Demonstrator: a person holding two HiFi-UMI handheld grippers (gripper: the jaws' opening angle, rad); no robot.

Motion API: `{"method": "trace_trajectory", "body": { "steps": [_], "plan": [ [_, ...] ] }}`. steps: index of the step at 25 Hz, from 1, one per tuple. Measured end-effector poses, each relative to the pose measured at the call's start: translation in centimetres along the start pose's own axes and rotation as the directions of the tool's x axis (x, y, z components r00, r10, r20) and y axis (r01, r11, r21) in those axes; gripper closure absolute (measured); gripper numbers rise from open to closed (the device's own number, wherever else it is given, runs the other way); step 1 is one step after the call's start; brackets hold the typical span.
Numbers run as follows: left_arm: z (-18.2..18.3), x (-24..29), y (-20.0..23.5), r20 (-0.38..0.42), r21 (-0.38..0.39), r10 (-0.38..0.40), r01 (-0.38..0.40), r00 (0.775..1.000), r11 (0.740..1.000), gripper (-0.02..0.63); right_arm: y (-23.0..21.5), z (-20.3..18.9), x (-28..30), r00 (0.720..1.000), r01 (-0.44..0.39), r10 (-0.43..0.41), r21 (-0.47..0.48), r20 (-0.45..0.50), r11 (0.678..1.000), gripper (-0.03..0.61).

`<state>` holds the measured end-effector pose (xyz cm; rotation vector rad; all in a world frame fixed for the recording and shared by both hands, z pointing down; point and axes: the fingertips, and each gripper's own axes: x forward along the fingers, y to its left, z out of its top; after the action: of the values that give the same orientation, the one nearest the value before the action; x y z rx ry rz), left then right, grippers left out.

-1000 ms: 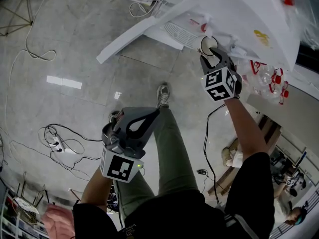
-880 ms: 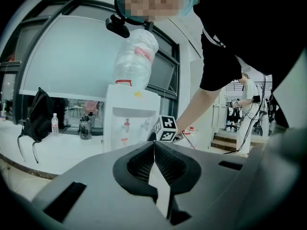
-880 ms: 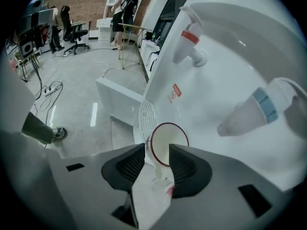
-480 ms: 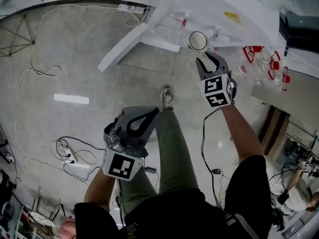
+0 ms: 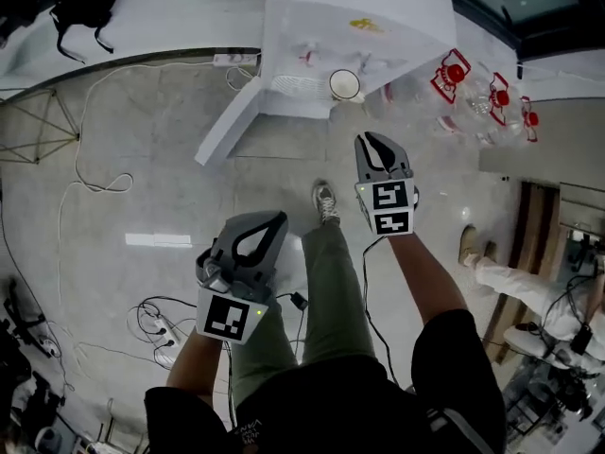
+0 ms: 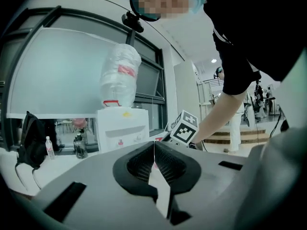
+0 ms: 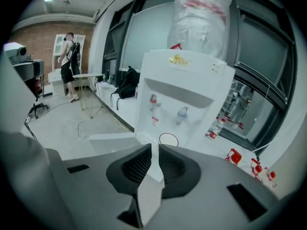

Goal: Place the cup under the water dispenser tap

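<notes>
While closing empty, hand-held gripper [image 5: 379, 141], cup [image 5: 345, 84] ahead

One cup [image 5: 344, 84], one water dispenser [image 7: 192, 71], two taps [image 7: 153, 100] [image 7: 182, 112], two tongs [image 5: 280, 217] [image 5: 371, 137].

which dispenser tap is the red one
The left-hand tap in the right gripper view; the other tap, to its right, is grey-blue.

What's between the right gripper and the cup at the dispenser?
Only bare floor, as the head view shows. The right gripper, jaws just closing and empty, is apart from the cup.
</notes>
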<state>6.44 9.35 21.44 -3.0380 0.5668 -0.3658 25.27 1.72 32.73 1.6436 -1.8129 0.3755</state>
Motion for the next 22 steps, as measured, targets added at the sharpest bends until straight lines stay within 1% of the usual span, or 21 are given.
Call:
{"method": "trace_trajectory", "body": {
  "steps": [4, 6, 8, 12, 17, 20, 22],
  "plan": [
    [1.9, -2.0, -1.2, 0.008, 0.037, -0.018, 0.018, 1.000, 0.999, 0.594, 1.6, -0.2, -4.1, 0.999, 0.026, -0.028, 0.082, 0.027, 0.996, 0.517],
    [3.1, -3.0, -2.0, 0.014, 0.057, -0.024, 0.023, 1.000, 0.998, 0.594, 1.8, 0.0, -6.6, 0.997, 0.039, -0.047, 0.131, 0.059, 0.991, 0.518],
    [4.4, -3.8, -2.7, 0.017, 0.068, -0.026, 0.025, 1.000, 0.997, 0.594, 1.8, 0.6, -9.3, 0.994, 0.044, -0.062, 0.184, 0.094, 0.982, 0.520],
    [7.1, -5.6, -3.7, 0.037, 0.081, -0.046, 0.043, 0.998, 0.996, 0.594, 2.3, 2.7, -14.7, 0.985, 0.057, -0.095, 0.246, 0.145, 0.968, 0.522],
    [11.4, -8.3, -4.8, 0.069, 0.110, -0.065, 0.057, 0.995, 0.992, 0.594, 3.6, 5.0, -22.0, 0.968, 0.061, -0.142, 0.351, 0.209, 0.935, 0.525],
    [14.0, -9.9, -4.8, 0.091, 0.117, -0.059, 0.048, 0.994, 0.992, 0.594, 4.8, 6.8, -25.7, 0.958, 0.057, -0.165, 0.411, 0.234, 0.910, 0.525],
    [15.6, -10.8, -5.0, 0.099, 0.138, -0.065, 0.051, 0.993, 0.989, 0.594, 5.6, 7.6, -27.8, 0.954, 0.051, -0.173, 0.437, 0.244, 0.898, 0.525]
  ]
}}
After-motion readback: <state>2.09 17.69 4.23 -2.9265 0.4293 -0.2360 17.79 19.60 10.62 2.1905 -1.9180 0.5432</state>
